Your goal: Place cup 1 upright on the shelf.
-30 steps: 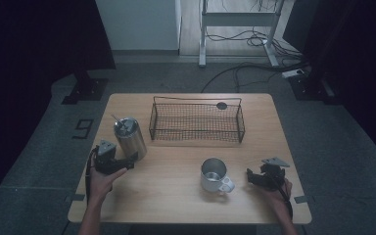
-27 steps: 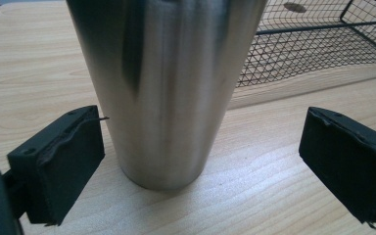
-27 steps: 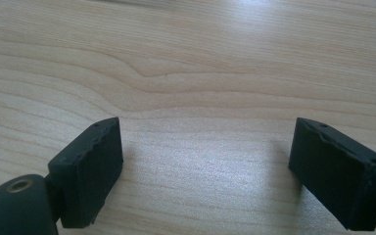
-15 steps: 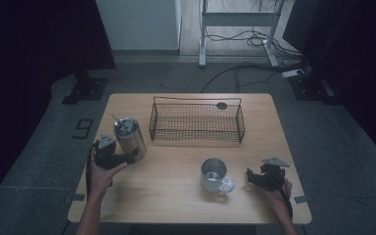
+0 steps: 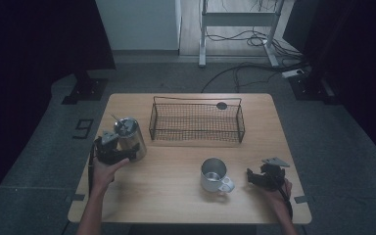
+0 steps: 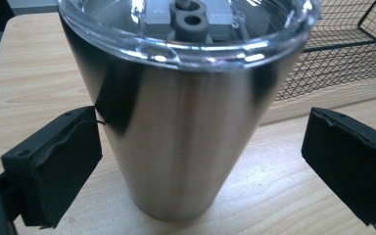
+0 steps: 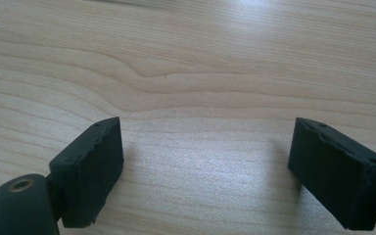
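High view: we see a wooden table [image 5: 176, 196] with a black wire basket [image 5: 197, 121] toward its far side. A steel tumbler [image 5: 129, 136] with a clear lid stands upright near the table's left edge, just left of the basket's near corner. Our left gripper [image 5: 122, 152] sits against the tumbler's near side, hand behind it. A steel mug [image 5: 214, 174] stands upright toward the near right, handle turned to the right. Our right gripper [image 5: 260, 177] lies low on the table just right of the mug, apart from it, jaws facing the handle. Left gripper view: the tumbler [image 6: 186, 112] stands between the two black pads [image 6: 58, 161], its lid [image 6: 191, 24] at the top of the frame. The jaws have just been opening and now stand wide; the right pad is well clear of the steel wall with bare table between, while the left pad's upper corner sits right at the wall, and we cannot tell whether it touches. No squeeze on the tumbler. The basket mesh [image 6: 342, 44] shows behind at upper right. Right gripper view: we note two black pads [image 7: 90, 166] set apart over bare wood grain [image 7: 191, 73], nothing between them.
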Tool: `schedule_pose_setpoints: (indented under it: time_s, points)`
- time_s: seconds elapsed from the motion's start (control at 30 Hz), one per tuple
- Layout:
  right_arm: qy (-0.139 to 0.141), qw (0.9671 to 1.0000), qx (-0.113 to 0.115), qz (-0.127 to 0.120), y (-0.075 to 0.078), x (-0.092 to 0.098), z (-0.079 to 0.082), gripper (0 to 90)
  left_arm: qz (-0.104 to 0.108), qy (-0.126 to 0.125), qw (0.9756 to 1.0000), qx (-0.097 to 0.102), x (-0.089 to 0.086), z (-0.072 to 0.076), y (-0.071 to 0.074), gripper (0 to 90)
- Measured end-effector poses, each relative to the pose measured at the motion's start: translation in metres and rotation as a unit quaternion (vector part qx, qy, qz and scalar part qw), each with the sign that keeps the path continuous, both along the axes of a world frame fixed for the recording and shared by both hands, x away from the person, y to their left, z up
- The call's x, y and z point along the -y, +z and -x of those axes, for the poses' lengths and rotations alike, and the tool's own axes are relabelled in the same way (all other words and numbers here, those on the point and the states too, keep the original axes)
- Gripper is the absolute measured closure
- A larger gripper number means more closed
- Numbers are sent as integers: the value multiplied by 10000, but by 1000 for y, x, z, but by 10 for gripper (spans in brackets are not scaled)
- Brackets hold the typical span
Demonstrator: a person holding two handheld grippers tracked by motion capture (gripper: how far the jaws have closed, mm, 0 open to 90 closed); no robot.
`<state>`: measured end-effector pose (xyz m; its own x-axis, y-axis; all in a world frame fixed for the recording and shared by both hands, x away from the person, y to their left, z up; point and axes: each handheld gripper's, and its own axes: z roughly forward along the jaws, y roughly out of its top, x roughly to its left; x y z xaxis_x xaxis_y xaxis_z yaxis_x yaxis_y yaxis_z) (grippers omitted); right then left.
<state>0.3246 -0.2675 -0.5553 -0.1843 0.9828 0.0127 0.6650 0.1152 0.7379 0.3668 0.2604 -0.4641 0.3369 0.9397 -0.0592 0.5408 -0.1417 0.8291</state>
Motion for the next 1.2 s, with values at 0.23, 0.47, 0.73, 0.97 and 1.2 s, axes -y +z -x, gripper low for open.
schedule_pose_setpoints:
  time_s: [0.23,0.47,0.73,0.97,1.2]
  points:
    - [-4,10000,5,-6,0,0,0,129,-25,113,9999,56,0,-10,0,24]
    - [-10,10000,2,-11,0,0,0,129,-79,150,9998,72,4,-18,1,25]
    - [-10,10000,2,-10,0,0,0,129,-65,204,9997,89,6,-25,1,20]
    - [-10,10000,2,-10,0,0,0,129,-123,228,9996,71,8,-31,-5,19]
    - [-5,10000,5,-4,0,0,0,130,-242,245,9993,150,11,-32,-8,30]
